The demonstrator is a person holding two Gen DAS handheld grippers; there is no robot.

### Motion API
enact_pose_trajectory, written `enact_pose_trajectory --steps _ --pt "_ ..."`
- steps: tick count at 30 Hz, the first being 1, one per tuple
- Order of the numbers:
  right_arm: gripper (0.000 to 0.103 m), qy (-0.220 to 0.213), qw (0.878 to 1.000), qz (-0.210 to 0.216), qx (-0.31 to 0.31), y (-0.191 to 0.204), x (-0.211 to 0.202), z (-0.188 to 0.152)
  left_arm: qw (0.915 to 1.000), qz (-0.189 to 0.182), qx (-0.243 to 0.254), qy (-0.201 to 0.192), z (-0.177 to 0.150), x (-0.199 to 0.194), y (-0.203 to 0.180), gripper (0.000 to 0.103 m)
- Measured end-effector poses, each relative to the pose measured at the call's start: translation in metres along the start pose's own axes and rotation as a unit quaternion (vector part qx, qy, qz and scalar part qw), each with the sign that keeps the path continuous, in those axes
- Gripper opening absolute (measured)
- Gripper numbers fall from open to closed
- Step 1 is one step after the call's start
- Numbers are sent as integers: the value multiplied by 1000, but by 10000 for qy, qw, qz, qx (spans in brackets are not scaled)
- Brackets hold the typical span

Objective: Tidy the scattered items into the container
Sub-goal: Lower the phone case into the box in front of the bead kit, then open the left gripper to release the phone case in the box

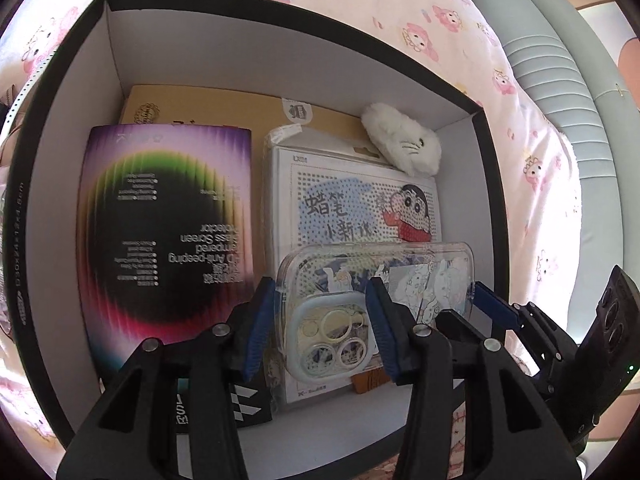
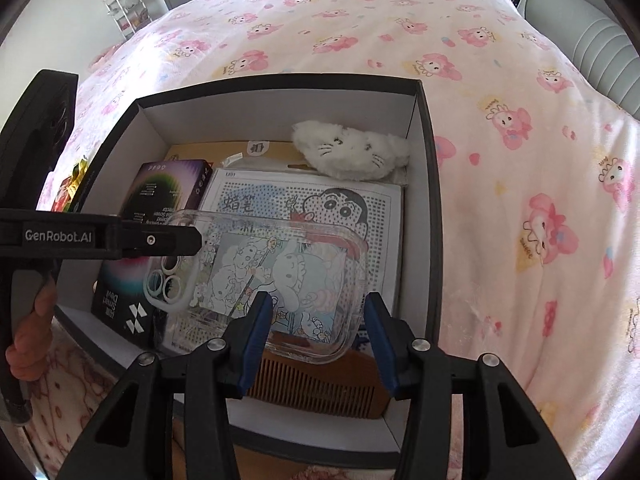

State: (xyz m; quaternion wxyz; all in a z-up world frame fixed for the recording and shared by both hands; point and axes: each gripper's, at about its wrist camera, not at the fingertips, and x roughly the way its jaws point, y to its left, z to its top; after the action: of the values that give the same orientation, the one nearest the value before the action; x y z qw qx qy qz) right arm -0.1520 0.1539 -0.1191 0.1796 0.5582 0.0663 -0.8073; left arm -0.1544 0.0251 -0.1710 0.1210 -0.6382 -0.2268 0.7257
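Box (image 1: 100,44): rigid card, black outside, white inside, open top, sitting on a soft pink cartoon-print blanket (image 2: 520,160).

Contents, lying flat: a glossy screen-protector pack (image 1: 168,232) with a dark oval on purple-to-red gradient at the left; a white dotted bead-art kit (image 1: 360,208) with a cartoon boy at the right; a brown card envelope (image 1: 224,108) beneath both; a fluffy white plush (image 1: 400,140) with stitched whiskers in the far right corner, partly on the kit. A wooden comb (image 2: 316,388) with fine teeth lies against the near wall.

Phone case (image 1: 380,280): clear hard plastic, rounded corners, pastel cartoon print, raised pale ring around the camera cutouts. It is inside the box, over the kit, tilted.

Left gripper (image 1: 320,320): blue ribbed pads apart, straddling the camera end of the case; cannot tell whether they touch it.

Right gripper (image 2: 316,340): jaws open to about the case's width, at its opposite end; contact unclear.
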Motion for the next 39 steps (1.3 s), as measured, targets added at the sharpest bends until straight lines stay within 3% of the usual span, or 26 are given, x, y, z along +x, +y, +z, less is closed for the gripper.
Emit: enact_pose_trajectory --steps 9,15,20,22,24,25,26,29,31,34,36,39 --pt "44 -13 9993 -351 -132 5 -3 -3 9998 106 129 95 -9 2 -4 47" --pt "44 9 9998 55 170 -5 -8 -10 9968 654 454 36 -16 3 -14 48" --pt "44 -455 9989 -12 99 1 -25 -2 9988 342 294 -201 -15 -10 -8 47" --pt "44 -464 9988 135 -70 7 -21 6 9990 306 245 -229 -13 -9 -4 41" --pt "41 -82 9995 277 -92 10 -1 15 9983 483 312 -121 -10 -2 -5 29" --pt "33 148 9996 244 -12 9 9 17 9981 507 335 -102 -10 1 -6 29" --pt "31 260 9993 278 7 10 17 17 9980 490 384 -63 -11 2 -9 28" --pt "31 429 9986 324 -13 13 24 13 9982 209 528 178 -19 5 -15 28" --pt "31 546 9978 375 3 13 25 8 9973 276 648 228 -28 4 -18 30" --pt "32 787 9927 887 214 10 26 -2 9973 244 658 231 -36 0 -16 30" --pt "31 727 9898 1173 359 8 22 -4 9978 195 594 211 -38 -3 -14 30" --pt "32 420 9945 901 344 9 14 2 9981 265 549 76 -39 -8 -12 30"
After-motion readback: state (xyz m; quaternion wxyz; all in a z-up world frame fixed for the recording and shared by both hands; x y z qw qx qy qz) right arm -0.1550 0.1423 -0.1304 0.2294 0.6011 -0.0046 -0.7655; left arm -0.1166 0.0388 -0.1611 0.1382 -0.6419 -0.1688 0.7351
